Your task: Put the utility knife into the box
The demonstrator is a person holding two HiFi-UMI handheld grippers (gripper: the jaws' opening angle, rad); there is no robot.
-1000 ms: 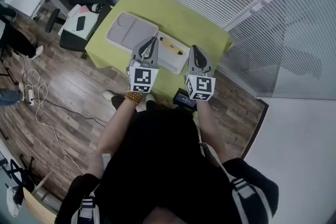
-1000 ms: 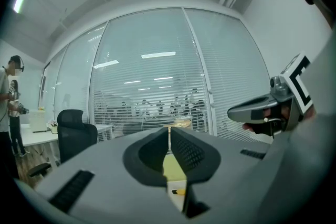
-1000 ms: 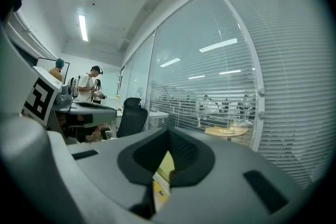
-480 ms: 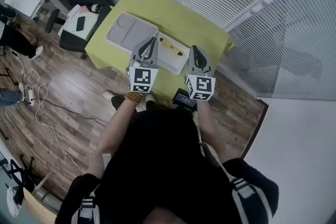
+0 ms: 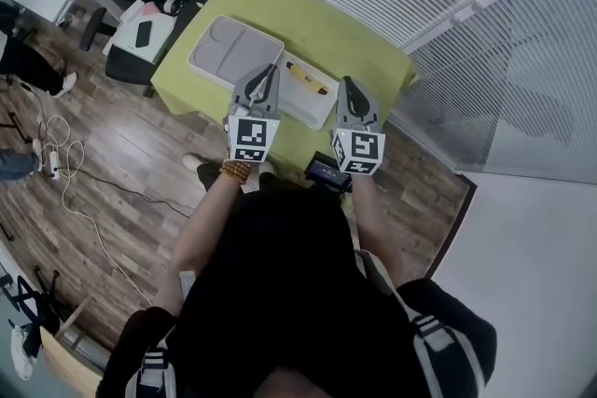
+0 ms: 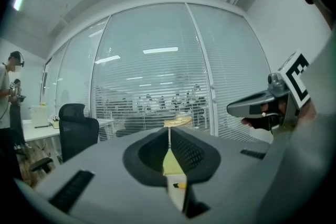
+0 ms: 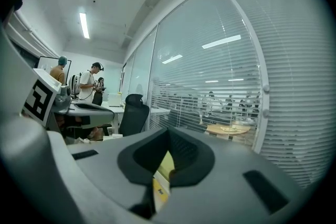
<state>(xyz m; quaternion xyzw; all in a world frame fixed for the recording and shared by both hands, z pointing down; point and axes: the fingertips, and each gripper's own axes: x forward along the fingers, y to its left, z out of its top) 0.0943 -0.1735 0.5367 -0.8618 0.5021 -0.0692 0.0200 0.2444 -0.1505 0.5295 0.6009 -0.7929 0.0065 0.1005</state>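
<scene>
1. No writing can be read. The only marks that stand out are the black-and-white square markers on the left tongs [image 5: 269,75] and right tongs [image 5: 344,84].
2. Both tongs are closed on nothing, over the near edge of the green table [image 5: 350,37].
3. The yellow utility knife [image 5: 306,79] lies on a white tray [image 5: 315,110], just right of the grey box [image 5: 233,51].
4. Only the head view shows the box. Each gripper view shows just a yellow sliver below its closed jaws.

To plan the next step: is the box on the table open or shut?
Open: the box lies spread flat, insides up, with the yellow utility knife on its white half.
</scene>
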